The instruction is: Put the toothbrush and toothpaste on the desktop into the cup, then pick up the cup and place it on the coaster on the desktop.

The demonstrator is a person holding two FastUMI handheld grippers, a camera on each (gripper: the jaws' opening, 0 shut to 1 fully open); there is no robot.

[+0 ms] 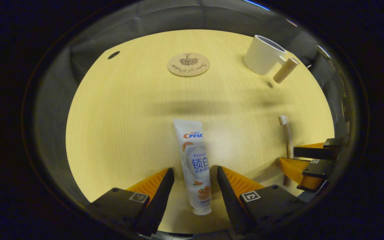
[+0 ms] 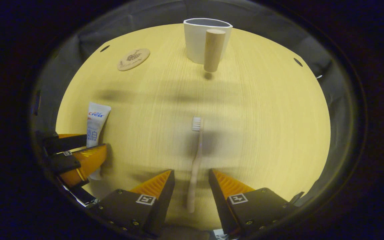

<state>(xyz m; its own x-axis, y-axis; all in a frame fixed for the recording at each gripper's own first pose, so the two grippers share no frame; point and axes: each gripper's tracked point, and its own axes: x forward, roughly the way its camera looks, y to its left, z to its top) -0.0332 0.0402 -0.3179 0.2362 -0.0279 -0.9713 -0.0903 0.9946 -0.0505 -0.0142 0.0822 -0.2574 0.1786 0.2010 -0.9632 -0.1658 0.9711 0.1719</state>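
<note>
Each tool sits low over the table point(image 1: 122, 110) with its own target lying between spread fingers, neither pinching yet. The left tool point(image 1: 193, 186) straddles the toothpaste point(image 1: 195, 163), whose long axis runs straight ahead along the fingers, cap end nearest the tool and crimped end pointing away; gaps show on both sides of the tube, so the fingers are apart from it. The right tool point(image 2: 192, 186) straddles the toothbrush point(image 2: 196, 160) the same way, handle end between the fingers, bristle head pointing forward, again with clear space either side. The cup point(image 2: 205, 40) stands upright well ahead of the right tool, almost dead in line with the toothbrush, its wooden handle point(image 2: 213, 50) facing the tool. From the left tool the cup lies far ahead and to the right, while the coaster point(image 1: 188, 64) lies nearly straight ahead, well apart. By my judgement the right tool has the straighter run to the cup.
</note>
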